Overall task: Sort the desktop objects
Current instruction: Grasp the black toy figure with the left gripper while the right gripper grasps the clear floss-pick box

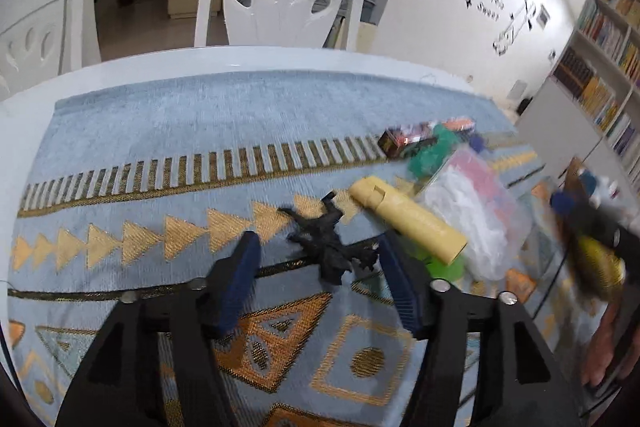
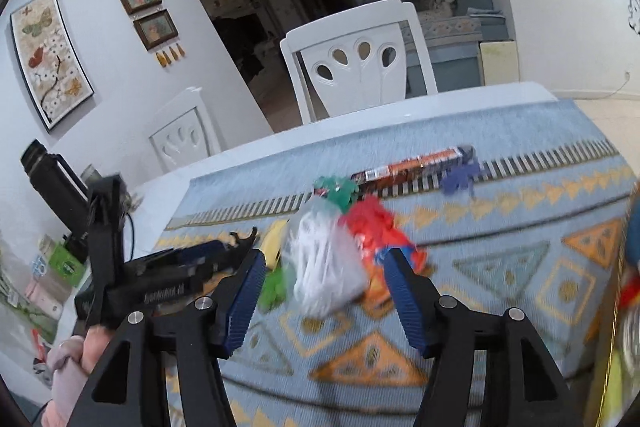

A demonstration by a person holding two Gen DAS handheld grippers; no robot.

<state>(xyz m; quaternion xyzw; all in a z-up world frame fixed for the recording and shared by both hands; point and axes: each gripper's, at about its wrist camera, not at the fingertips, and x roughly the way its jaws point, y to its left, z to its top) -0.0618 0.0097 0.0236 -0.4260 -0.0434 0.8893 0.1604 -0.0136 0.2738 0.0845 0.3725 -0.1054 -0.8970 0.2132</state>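
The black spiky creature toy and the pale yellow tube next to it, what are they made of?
The black spiky creature toy looks like matte moulded plastic or rubber: dull and dark with thin stiff limbs, though blur leaves it open. The pale yellow tube seems smooth plastic, perhaps card: an even surface with a soft sheen and a small notch near one end.

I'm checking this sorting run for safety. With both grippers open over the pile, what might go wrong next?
The left gripper frames a spindly black toy figure; its thin limbs may slip the pads. The clear bag between the right gripper's jaws looks soft and may slump or drag the red packet. Objects lie crowded, so neighbours may get nudged.
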